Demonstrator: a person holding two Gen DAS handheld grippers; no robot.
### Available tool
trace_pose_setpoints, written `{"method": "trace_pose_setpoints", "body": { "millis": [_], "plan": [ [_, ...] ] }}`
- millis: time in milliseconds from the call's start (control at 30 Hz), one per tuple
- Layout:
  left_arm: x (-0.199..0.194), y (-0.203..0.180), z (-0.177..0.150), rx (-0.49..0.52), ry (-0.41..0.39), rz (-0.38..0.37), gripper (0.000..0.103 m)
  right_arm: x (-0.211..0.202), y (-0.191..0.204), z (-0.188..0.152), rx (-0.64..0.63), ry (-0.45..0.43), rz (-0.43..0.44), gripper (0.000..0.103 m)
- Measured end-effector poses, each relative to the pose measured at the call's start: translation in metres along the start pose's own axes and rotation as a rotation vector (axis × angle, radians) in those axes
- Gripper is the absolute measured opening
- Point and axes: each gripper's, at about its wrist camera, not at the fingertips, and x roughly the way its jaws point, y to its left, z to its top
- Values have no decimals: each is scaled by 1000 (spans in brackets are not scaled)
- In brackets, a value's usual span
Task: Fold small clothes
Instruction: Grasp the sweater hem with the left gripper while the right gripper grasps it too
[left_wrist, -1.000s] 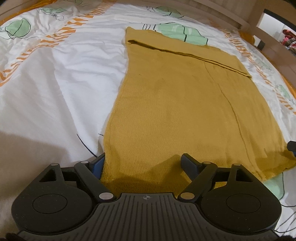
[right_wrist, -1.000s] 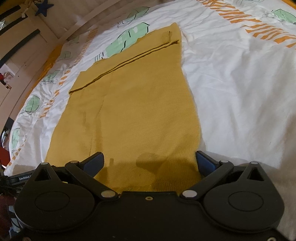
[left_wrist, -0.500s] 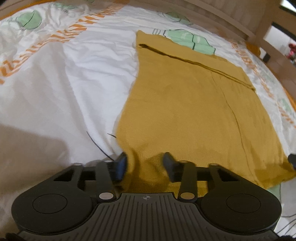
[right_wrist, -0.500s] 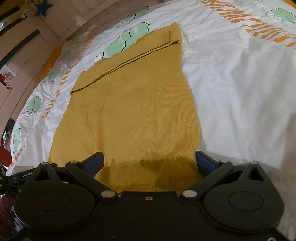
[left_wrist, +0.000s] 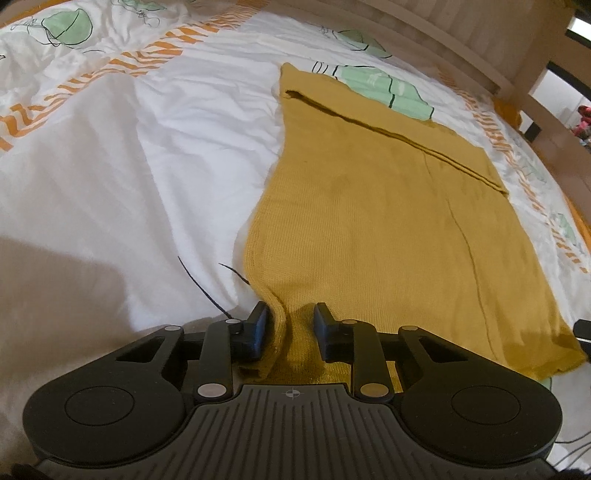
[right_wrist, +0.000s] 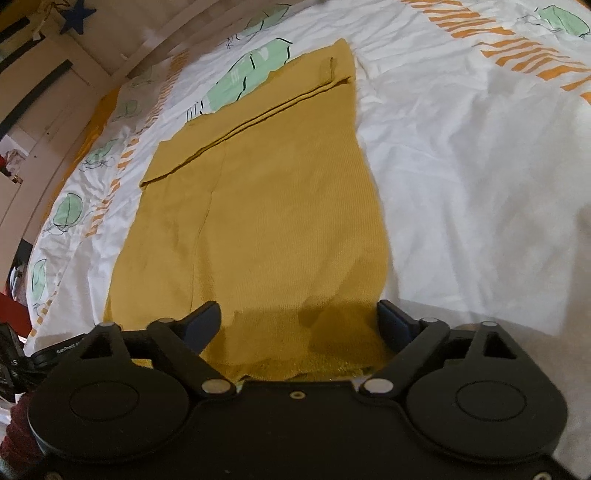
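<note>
A white duvet (left_wrist: 129, 166) printed with green leaves and orange stripes is spread across the bed, and a mustard-yellow knit garment (left_wrist: 388, 229) is laid flat on it, its far end folded over into a band. In the left wrist view, the left gripper (left_wrist: 291, 317) is seen at the garment's near left corner, its fingers drawn narrow, with a raised ridge of the yellow edge bunched up between them; the fabric is touched by the left finger (left_wrist: 258, 325), though a firm pinch cannot be confirmed. A wooden bed frame (left_wrist: 509, 48) is seen beyond the far edge. Over in the right wrist view, the same garment (right_wrist: 277, 206) is seen lengthwise, and the right gripper (right_wrist: 299, 317) is held wide apart at the near hem, one finger (right_wrist: 203, 321) resting over the cloth and the other just at its right-hand edge, nothing gripped.
</note>
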Motion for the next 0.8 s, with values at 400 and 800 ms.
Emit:
{"method": "trace_pose_setpoints", "body": {
  "millis": [400, 800],
  "plan": [
    [-1, 3, 0, -19, -9, -29, 13, -10, -13, -2, 90, 25, 29, 37],
    [-24, 6, 8, -105, -125, -101, 7, -25, -18, 3, 127, -80, 158, 19]
  ]
}}
